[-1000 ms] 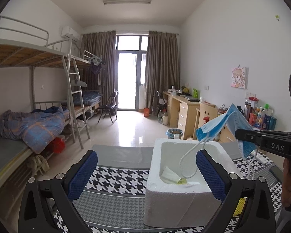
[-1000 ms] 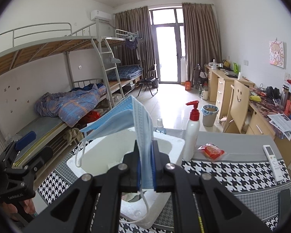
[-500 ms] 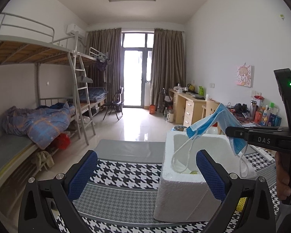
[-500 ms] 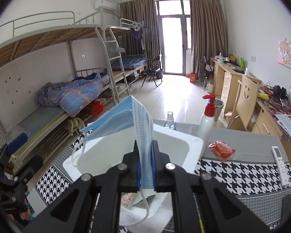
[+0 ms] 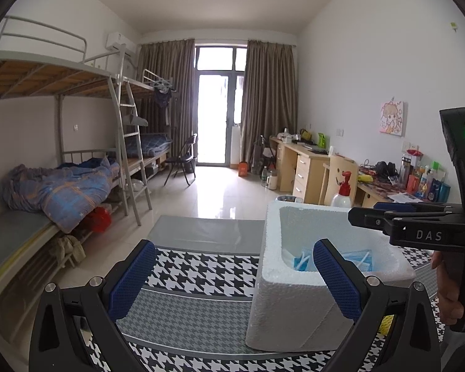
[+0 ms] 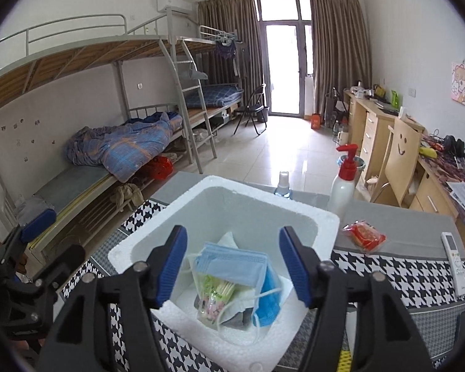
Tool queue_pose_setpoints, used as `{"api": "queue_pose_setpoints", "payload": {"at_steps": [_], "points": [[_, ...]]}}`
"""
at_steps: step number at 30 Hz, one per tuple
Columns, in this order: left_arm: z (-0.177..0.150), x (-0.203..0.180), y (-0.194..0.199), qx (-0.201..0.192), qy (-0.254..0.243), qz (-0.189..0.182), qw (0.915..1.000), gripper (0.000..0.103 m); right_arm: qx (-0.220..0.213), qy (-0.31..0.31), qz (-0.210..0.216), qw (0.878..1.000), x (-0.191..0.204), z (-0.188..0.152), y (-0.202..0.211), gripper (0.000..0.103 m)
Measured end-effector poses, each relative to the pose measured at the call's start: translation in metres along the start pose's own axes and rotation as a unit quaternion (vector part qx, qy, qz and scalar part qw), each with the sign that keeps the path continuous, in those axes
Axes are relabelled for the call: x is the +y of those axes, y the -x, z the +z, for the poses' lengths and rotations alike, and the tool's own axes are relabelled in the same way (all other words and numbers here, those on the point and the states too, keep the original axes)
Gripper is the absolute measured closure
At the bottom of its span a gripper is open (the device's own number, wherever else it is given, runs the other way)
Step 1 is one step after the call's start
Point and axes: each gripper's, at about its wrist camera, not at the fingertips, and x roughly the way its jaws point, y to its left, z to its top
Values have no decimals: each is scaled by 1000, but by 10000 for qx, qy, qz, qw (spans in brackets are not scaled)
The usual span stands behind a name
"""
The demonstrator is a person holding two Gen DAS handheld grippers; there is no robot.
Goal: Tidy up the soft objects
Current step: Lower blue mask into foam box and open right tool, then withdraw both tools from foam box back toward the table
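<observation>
- Hovering over the box: right gripper [image 6: 232, 260], jaws just sprung wide, nothing between the pads.
- Lying in the foam box [image 6: 322, 217]: blue face mask [image 6: 232, 266], dropped from the grip held half a second ago, resting atop a snack packet [image 6: 215, 294] and tissue.
- Idling at the box's near side: left gripper [image 5: 232, 276], jaws wide, empty.
- Standing beyond the box on the houndstooth tablecloth [image 6: 403, 276]: pump bottle [image 6: 344, 183], red packet [image 6: 364, 235], remote [image 6: 454, 262].
- Judged: mask step done; red packet possibly next.
</observation>
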Motion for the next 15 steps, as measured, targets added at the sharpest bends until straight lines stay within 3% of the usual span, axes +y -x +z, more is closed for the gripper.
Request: {"api": "queue_pose_setpoints", "payload": {"at_steps": [15], "points": [[-1,-17,11,4,-84,-184,9998,1,-345,70,122,9993,1,-8,27,25]]}}
